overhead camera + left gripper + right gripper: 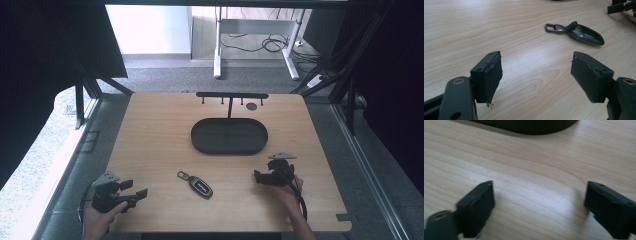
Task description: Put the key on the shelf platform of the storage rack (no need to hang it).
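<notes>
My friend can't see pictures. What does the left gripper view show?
A dark car key fob with a metal ring lies on a light wooden table, ahead of the left gripper. Its two black jaws stand wide open with nothing between them.

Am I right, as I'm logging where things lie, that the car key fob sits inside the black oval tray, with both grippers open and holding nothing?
Not quite: the car key fob lies on the bare table, nearer the person than the black oval tray, as the high view shows. The rest holds: the left gripper and right gripper are open and hold nothing.
</notes>
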